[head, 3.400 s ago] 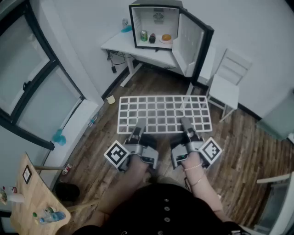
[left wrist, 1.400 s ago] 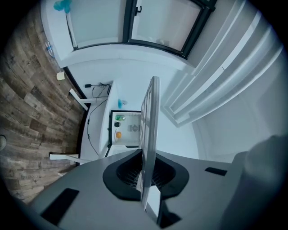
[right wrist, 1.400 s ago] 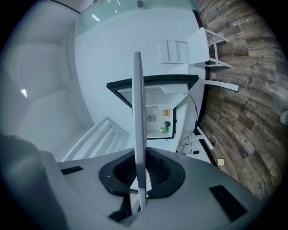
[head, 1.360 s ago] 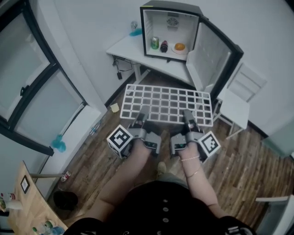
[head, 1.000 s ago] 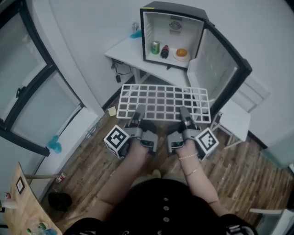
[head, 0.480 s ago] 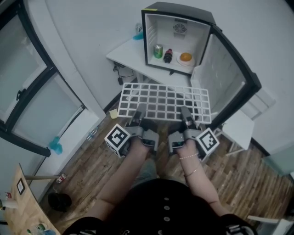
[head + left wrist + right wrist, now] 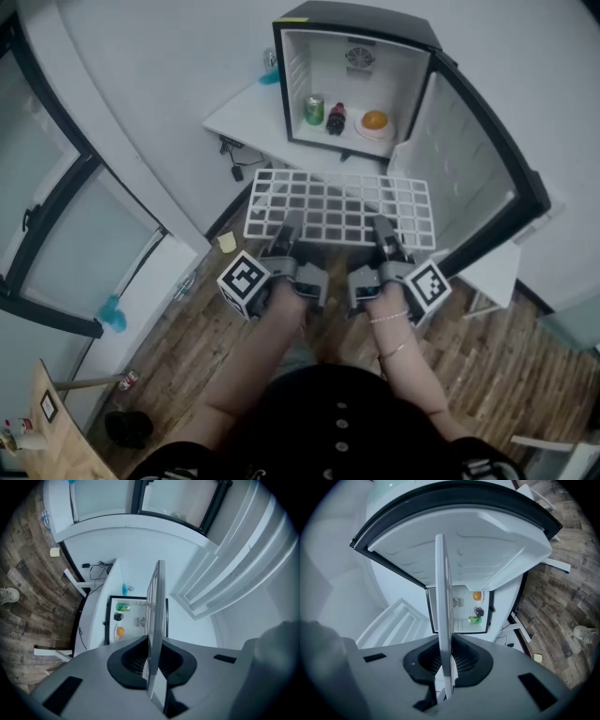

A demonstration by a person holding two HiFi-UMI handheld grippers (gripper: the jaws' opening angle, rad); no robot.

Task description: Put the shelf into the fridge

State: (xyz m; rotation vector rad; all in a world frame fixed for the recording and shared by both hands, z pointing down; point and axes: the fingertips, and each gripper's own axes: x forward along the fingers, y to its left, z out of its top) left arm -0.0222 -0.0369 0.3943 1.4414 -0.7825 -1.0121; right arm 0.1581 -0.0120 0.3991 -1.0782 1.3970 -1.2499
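A white wire-grid shelf is held flat in the air, in front of the open black mini fridge. My left gripper is shut on the shelf's near edge at the left. My right gripper is shut on the same edge at the right. In the left gripper view the shelf shows edge-on between the jaws, and likewise in the right gripper view, where the shelf points at the fridge. Inside the fridge sit a green can, a dark bottle and an orange.
The fridge door stands swung open to the right, close to the shelf's right end. The fridge rests on a white desk against the wall. A white chair is under the door. Window frames line the left, above wooden floor.
The shelf and both grippers have come closer to the fridge over the frames, from farther back in the room. Both grips have stayed the same.
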